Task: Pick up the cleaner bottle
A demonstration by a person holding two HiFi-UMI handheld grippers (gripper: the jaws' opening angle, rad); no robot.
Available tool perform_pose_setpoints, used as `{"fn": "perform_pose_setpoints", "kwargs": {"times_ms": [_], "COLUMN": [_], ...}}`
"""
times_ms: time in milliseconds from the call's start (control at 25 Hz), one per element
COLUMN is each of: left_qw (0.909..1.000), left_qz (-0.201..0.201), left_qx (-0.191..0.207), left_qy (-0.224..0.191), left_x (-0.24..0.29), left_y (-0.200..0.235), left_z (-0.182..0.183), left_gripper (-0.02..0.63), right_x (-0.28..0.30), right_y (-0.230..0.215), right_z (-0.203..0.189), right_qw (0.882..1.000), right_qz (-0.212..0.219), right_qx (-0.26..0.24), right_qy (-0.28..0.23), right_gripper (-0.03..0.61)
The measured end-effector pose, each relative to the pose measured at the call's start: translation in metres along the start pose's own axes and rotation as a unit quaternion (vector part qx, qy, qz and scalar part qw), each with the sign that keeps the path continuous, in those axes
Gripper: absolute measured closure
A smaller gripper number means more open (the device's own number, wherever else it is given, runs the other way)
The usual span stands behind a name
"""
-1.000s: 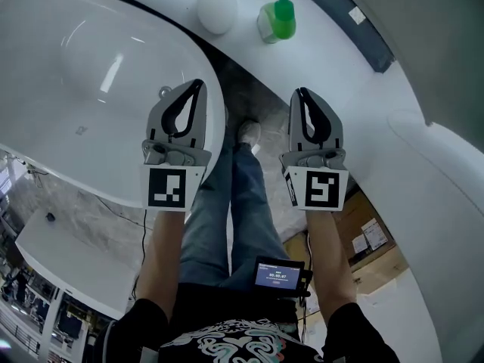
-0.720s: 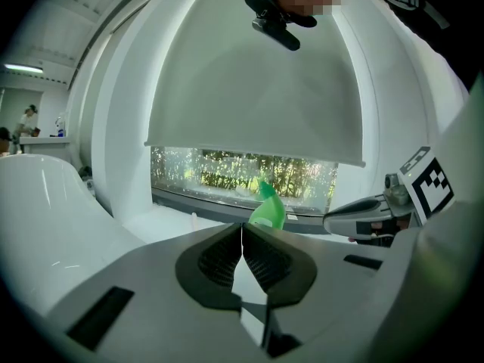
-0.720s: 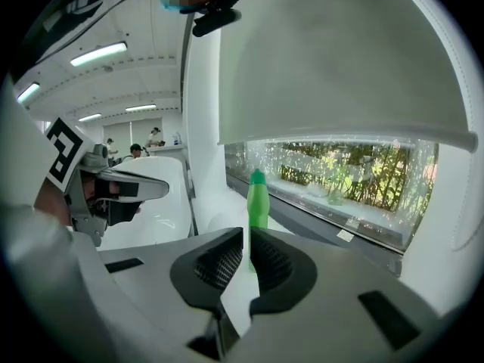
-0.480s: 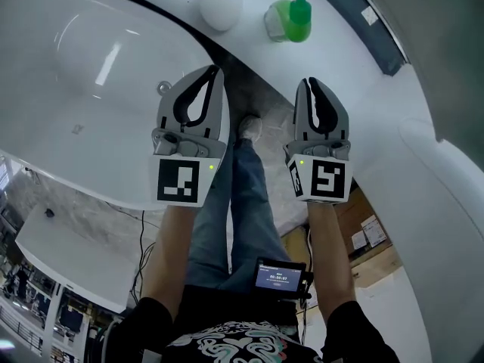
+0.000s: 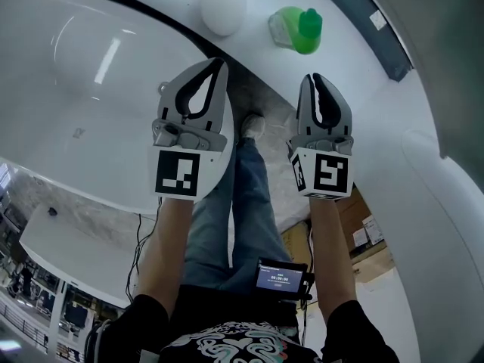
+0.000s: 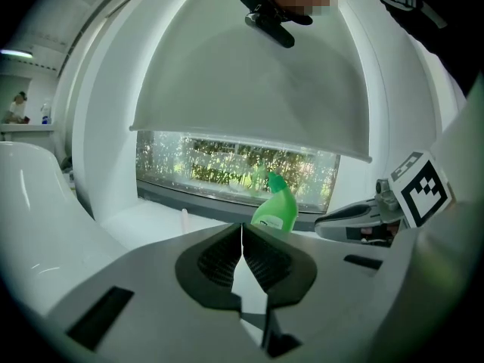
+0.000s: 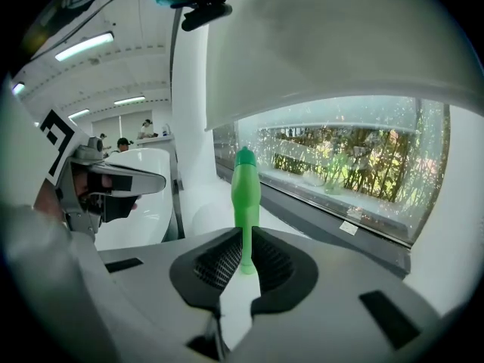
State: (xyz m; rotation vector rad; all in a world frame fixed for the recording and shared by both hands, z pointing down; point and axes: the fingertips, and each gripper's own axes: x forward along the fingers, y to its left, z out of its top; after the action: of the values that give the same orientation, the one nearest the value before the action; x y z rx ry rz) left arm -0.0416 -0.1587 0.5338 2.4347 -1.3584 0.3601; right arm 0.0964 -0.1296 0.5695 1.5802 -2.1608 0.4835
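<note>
The green cleaner bottle [image 5: 299,30] stands upright on the white ledge [image 5: 355,74] under the window. My right gripper [image 5: 316,78] is shut and empty, a short way in front of the bottle and pointing at it. In the right gripper view the bottle [image 7: 246,195] rises just beyond the closed jaws. My left gripper [image 5: 219,63] is also shut and empty, level with the right one and off to the bottle's left. The left gripper view shows the bottle [image 6: 276,206] slightly right of its jaw line, beside the right gripper [image 6: 355,216].
A white bathtub [image 5: 76,89] curves along the left, its rim under my left gripper. A white round object [image 5: 223,4] sits on the ledge left of the bottle. Below are the person's legs, a shoe [image 5: 249,127], a small screen device [image 5: 280,274] and a cardboard box [image 5: 370,240].
Both grippers have moved forward toward the ledge and the bottle, staying shut. The gap between the right gripper's tips and the bottle has shrunk.
</note>
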Motion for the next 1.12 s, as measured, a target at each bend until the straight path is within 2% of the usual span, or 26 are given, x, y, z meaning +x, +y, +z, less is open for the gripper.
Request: {"fn": "perform_pose_setpoints", "kwargs": {"times_ms": [280,440,600,760,920,1120], "left_qw": [0.9999,0.9998,0.9999,0.9994,0.9994,0.9994], "left_qz": [-0.016,-0.016,-0.01,-0.005,-0.008,-0.013], "left_qx": [-0.003,-0.009,-0.012,-0.034,-0.033,-0.034], "left_qy": [0.0,0.003,0.006,-0.001,-0.002,-0.001], "left_x": [0.022,0.027,0.031,0.033,0.036,0.039], "left_y": [0.001,0.003,0.01,0.016,0.018,0.02], "left_z": [0.001,0.002,0.0,0.0,-0.003,-0.005], "left_gripper": [0.595,0.595,0.595,0.595,0.595,0.595], "right_x": [0.016,0.025,0.038,0.049,0.06,0.073], "right_y": [0.0,0.002,0.004,0.006,0.007,0.006], "right_z": [-0.005,-0.005,-0.003,0.001,0.0,0.002], "right_qw": [1.0,1.0,1.0,1.0,0.999,0.999], "right_qz": [0.006,0.019,0.022,0.021,0.011,0.001], "right_qx": [0.003,0.008,0.009,-0.005,0.002,0.014], "right_qy": [0.0,0.0,-0.006,-0.022,-0.03,-0.046], "right_gripper": [0.541,0.463,0.435,0.405,0.373,0.367]}}
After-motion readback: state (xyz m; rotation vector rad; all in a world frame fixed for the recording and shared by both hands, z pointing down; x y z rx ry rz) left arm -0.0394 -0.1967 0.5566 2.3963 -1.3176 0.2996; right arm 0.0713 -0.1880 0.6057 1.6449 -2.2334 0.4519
